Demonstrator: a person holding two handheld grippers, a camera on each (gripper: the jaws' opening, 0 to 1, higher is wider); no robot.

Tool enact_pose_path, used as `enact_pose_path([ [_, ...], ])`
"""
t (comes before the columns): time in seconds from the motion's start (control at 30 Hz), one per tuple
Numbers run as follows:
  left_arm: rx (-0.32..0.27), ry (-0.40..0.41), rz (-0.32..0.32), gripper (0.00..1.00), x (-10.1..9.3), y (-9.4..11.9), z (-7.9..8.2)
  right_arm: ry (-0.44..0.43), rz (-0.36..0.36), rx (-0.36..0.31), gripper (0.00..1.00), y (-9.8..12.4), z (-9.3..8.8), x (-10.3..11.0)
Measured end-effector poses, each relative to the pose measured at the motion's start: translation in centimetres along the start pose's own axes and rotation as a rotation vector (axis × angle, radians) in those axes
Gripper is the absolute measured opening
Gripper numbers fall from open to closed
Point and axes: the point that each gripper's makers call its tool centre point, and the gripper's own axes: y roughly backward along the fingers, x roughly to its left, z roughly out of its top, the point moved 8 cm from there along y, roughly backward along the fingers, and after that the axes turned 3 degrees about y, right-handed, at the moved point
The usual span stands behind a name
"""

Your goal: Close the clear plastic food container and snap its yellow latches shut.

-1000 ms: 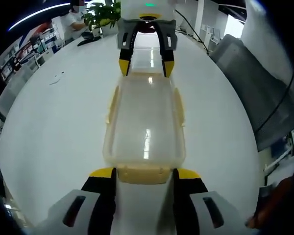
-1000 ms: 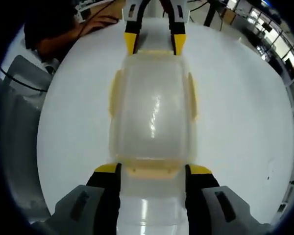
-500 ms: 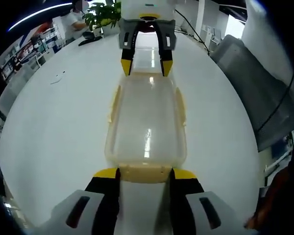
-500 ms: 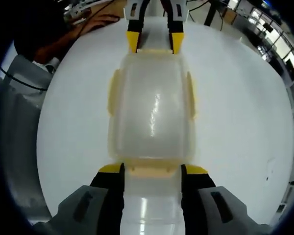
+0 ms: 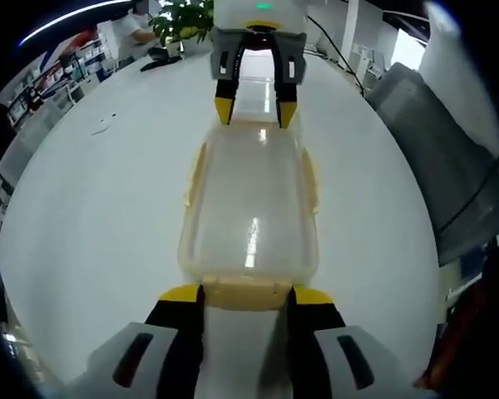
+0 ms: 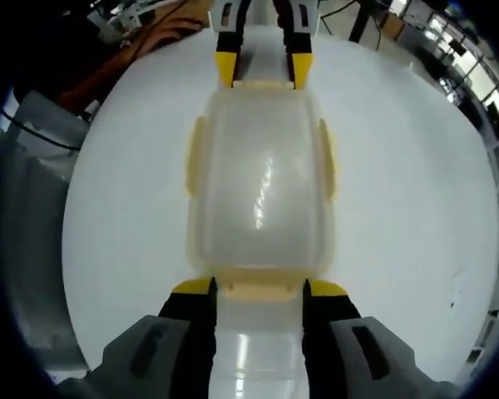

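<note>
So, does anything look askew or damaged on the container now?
Nothing stands out. The lid sits square on the clear container, the yellow side latches lie flat, and each pair of tongs straddles an end latch on the white table.

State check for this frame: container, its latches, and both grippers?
Clear container: lid on, resting flat on the white table.
Side latches: flared outward, apparently unsnapped.
Left gripper: open, jaws bracketing one end latch.
Right gripper: open, jaws bracketing the opposite end latch.
</note>
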Motion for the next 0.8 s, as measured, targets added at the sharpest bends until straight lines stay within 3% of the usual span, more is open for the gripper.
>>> enact_pose_path([
  [0.63, -0.011, 0.002, -0.001, 0.31, 0.4, 0.1, -0.5, 0.007, 0.0, 0.004, 0.35, 0.3, -0.2, 0.3],
  [0.8, 0.02, 0.015, -0.011, 0.31, 0.1, 0.2, -0.3, 0.026, 0.006, 0.01, 0.35, 0.4, 0.0, 0.9],
])
